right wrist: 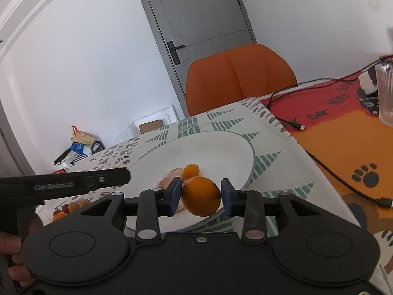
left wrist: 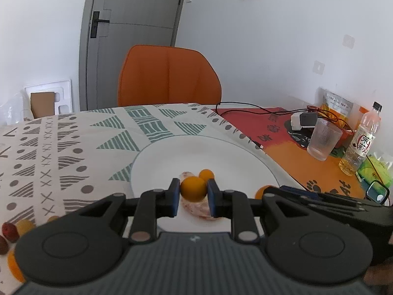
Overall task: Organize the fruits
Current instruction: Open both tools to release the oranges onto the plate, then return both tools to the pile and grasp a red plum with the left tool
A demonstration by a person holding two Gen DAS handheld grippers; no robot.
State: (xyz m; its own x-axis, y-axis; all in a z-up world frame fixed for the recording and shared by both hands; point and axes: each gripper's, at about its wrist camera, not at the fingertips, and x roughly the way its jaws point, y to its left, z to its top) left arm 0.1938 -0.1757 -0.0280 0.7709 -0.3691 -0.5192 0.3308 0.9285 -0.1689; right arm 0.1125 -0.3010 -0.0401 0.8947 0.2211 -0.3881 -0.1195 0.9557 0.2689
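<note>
Loose fruits (left wrist: pixel 9 231) are seen at far left on the tabletop (left wrist: pixel 61 147), off the plate (left wrist: pixel 221 152). The left gripper (left wrist: pixel 192 191) is clenched on a kumquat (left wrist: pixel 193 188), held over the plate near a second small fruit (left wrist: pixel 206 174) and a pinkish piece (left wrist: pixel 203 211). Further right, an orange (right wrist: pixel 201 196) is grasped by the right gripper (right wrist: pixel 201 198), low over the plate's near rim. Both fruits are judged light, round, smooth and prone to rolling; a grip across the widest part is advised, gentle on the soft kumquat. Open room is left on the plate's far half; a glass (left wrist: pixel 323 139), bottle (left wrist: pixel 361 140) and cables (left wrist: pixel 245 105) crowd the right side.
</note>
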